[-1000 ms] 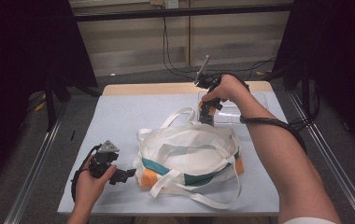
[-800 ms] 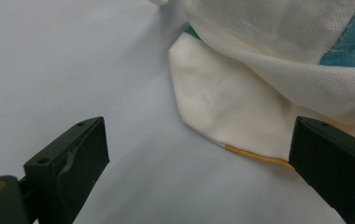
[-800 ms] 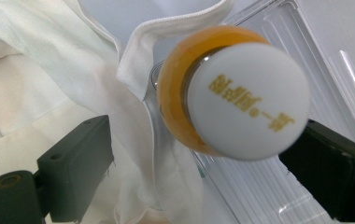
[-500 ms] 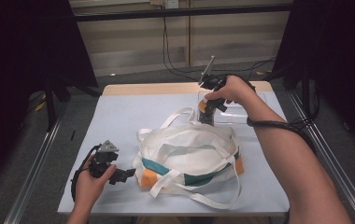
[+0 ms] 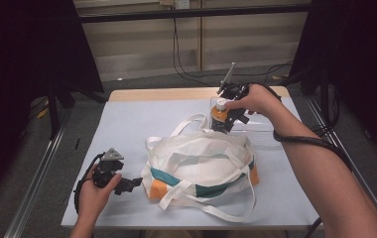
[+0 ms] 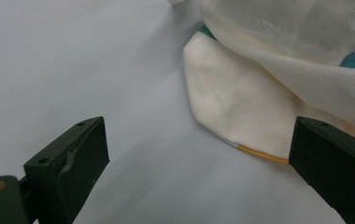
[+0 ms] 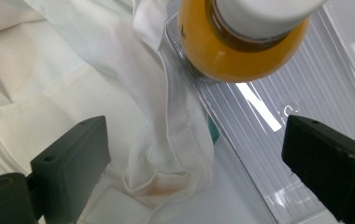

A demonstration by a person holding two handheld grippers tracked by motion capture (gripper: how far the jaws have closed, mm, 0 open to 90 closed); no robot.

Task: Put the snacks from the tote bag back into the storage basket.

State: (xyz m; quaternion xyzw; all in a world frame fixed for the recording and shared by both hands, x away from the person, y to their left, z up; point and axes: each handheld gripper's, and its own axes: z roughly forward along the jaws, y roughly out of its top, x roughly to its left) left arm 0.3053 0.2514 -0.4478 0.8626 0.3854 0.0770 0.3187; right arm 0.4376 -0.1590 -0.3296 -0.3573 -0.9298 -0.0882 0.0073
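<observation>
A white tote bag (image 5: 201, 158) with teal and orange panels lies slumped in the middle of the table. Behind it, an orange bottle (image 5: 219, 113) with a white cap stands at the near-left corner of a clear plastic box (image 5: 263, 128). My right gripper (image 5: 227, 124) hangs just right of the bottle. Its jaws have just been opening and nothing is between them. In the right gripper view the bottle (image 7: 231, 51) sits beyond the right gripper (image 7: 196, 128), with bag fabric (image 7: 73, 70) on the left. My left gripper (image 5: 129, 184) rests open at the bag's left corner (image 6: 241, 112).
The grey-blue table top (image 5: 127, 124) has free room left of the bag. Metal rails run along both sides of the table. Cables hang behind the far edge. The bag's straps (image 5: 186, 124) loop toward the box.
My right hand has shifted a little to the right, and the orange bottle now stands uncovered beside its jaws. The left hand and the bag have stayed put.
</observation>
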